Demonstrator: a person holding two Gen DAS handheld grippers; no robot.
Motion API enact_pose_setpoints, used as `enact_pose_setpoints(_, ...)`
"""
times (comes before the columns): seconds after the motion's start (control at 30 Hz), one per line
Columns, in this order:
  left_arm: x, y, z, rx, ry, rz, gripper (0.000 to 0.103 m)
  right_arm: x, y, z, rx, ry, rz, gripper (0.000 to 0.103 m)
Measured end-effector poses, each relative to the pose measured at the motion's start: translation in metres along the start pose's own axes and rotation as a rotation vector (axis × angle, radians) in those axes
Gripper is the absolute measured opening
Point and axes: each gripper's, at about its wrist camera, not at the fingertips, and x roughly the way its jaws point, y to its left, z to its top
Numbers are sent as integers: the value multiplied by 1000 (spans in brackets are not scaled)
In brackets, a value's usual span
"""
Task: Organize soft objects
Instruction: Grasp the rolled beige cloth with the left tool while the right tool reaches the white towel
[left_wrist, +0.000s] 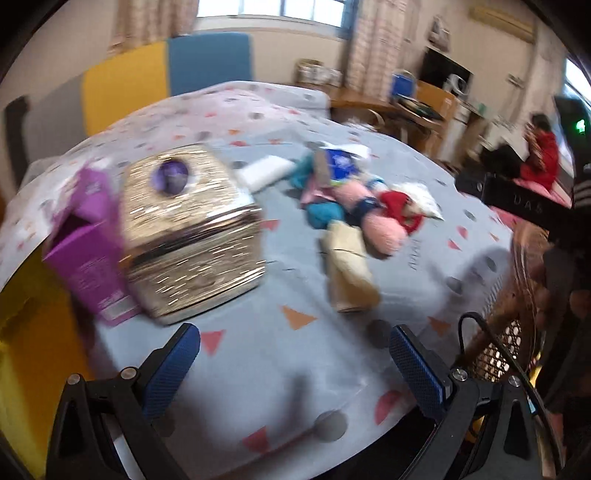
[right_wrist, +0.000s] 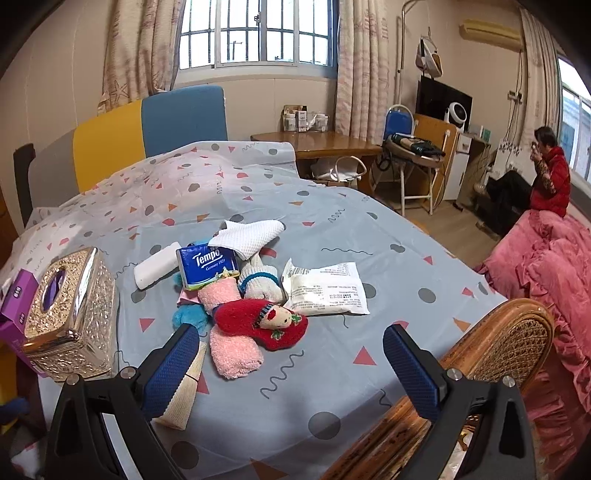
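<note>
While both grippers hover with fingers spread, empty, left gripper (left_wrist: 295, 354) faces gold tissue box (left_wrist: 192, 229); right gripper (right_wrist: 290, 354) faces red sock (right_wrist: 262, 323).

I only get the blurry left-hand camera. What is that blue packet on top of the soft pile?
Observer: A Tempo tissue pack; the right wrist view shows its name sharply.
Operator: And the white thing near the red toy?
Observer: A flat white printed packet, lying beside the red sock with a doll face.
Operator: Is either gripper holding anything?
Observer: No. The left gripper and the right gripper are both open and empty.
</note>
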Motion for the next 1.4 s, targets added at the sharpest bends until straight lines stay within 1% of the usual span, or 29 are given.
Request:
enact_pose_setpoints(0.03, 6, -6, 4, 21, 12, -20, 101, -1, -3, 0, 1, -1, -1, 102)
enact_pose_setpoints(0.1, 14, -11, 11, 32, 16, -36, 99, -3, -8, 1, -3, -4, 0, 102)
enact_pose_setpoints(0.17, 29, -16, 20, 37, 53, -44, 97, -4, -13, 0, -10, -5, -2, 102)
enact_pose_setpoints(0.23, 46, -23, 30, 44, 100, -70, 86, -3, -18, 0, -6, 0, -7, 102)
enact_pose_setpoints(0.3, 59, -29, 37, 49, 131, -70, 82, -1, -23, 0, 6, 5, -10, 102)
enact_pose_setpoints(0.37, 74, -36, 46, 55, 152, -86, 82, 0, -28, -1, 14, 9, -12, 102)
enact_pose_setpoints(0.43, 83, -42, 50, 66, 166, -95, 78, 0, -31, -1, 18, 8, -14, 102)
enact_pose_setpoints(0.5, 97, -46, 54, 75, 187, -91, 76, 0, -32, -1, 16, 9, -14, 102)
enact_pose_setpoints(0.57, 115, -48, 57, 72, 223, -91, 71, 1, -35, -1, 13, 13, -11, 102)
enact_pose_setpoints(0.63, 133, -49, 56, 66, 258, -88, 59, 2, -37, 0, 11, 18, -1, 102)
enact_pose_setpoints(0.67, 138, -48, 56, 62, 267, -87, 56, 3, -37, 1, 8, 22, 3, 102)
enact_pose_setpoints(0.7, 139, -47, 55, 61, 251, -84, 54, 4, -38, 1, 7, 28, 8, 102)
enact_pose_setpoints(0.73, 137, -47, 55, 65, 223, -84, 45, 5, -38, 2, 6, 33, 15, 102)
enact_pose_setpoints(0.83, 134, -44, 53, 69, 205, -88, 42, 10, -38, 5, -2, 51, 43, 102)
enact_pose_setpoints(0.93, 127, -40, 46, 75, 184, -90, 41, 15, -37, 11, -3, 72, 73, 102)
enact_pose_setpoints(1.1, 115, -34, 32, 72, 160, -78, 41, 32, -31, 25, 39, 158, 205, 100)
enact_pose_setpoints(1.17, 112, -31, 28, 60, 155, -77, 41, 43, -23, 30, 46, 193, 242, 97)
enact_pose_setpoints(1.2, 110, -30, 26, 54, 154, -80, 41, 49, -20, 33, 46, 216, 251, 96)
enact_pose_setpoints(1.23, 107, -27, 24, 48, 150, -81, 41, 55, -18, 35, 56, 245, 249, 92)
enact_pose_setpoints(1.27, 103, -26, 22, 45, 143, -82, 41, 62, -19, 36, 83, 273, 248, 88)
enact_pose_setpoints(1.33, 98, -23, 18, 42, 136, -84, 41, 76, -31, 43, 186, 301, 266, 88)
enact_pose_setpoints(1.4, 94, -22, 15, 36, 131, -88, 41, 89, -48, 53, 297, 304, 243, 86)
